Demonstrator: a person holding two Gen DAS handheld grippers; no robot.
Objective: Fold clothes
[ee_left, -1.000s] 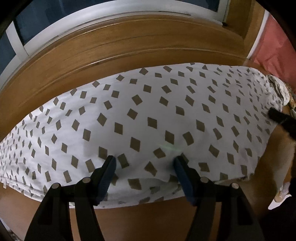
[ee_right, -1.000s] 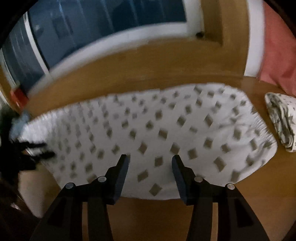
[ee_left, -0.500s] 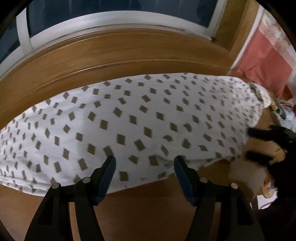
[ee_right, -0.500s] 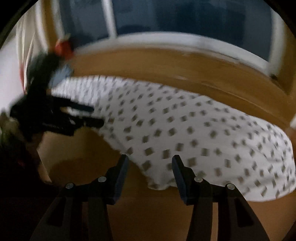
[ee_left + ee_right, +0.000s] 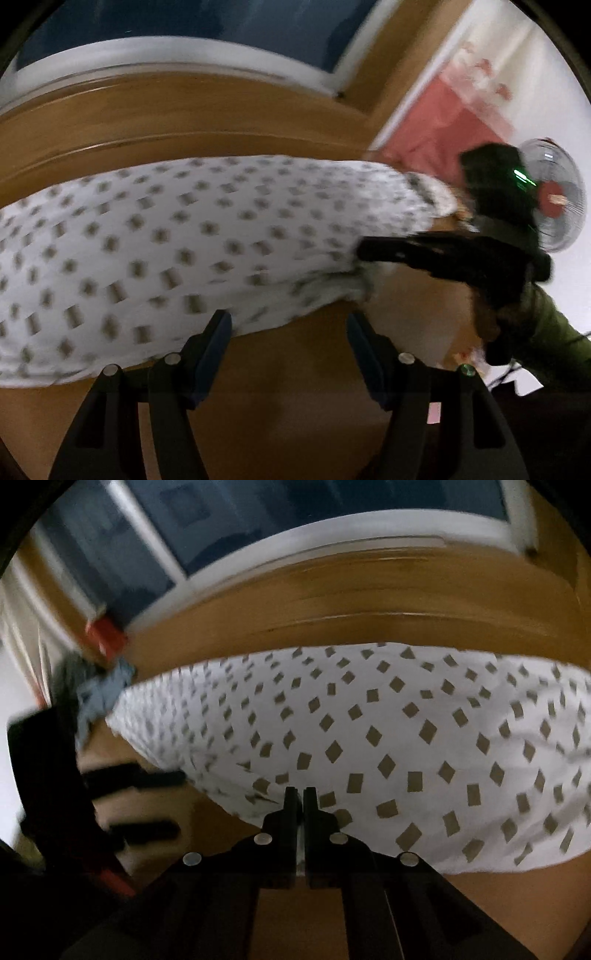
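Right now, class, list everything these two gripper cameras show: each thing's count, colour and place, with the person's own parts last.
Patterned cloth: one, white with brown diamonds, spread on the wooden surface.
Wooden surface: one, brown, under the cloth.
Window: one, dark glass, white frame, behind.
Fan: one, grey with red hub, far right.
Pink fabric: one, back right.
Blue-grey garment: one, far left.
Sleeve: one, olive green, right.
Left gripper: black, jaws open, at the cloth's near edge.
Right gripper: black, jaws shut on the cloth's edge.
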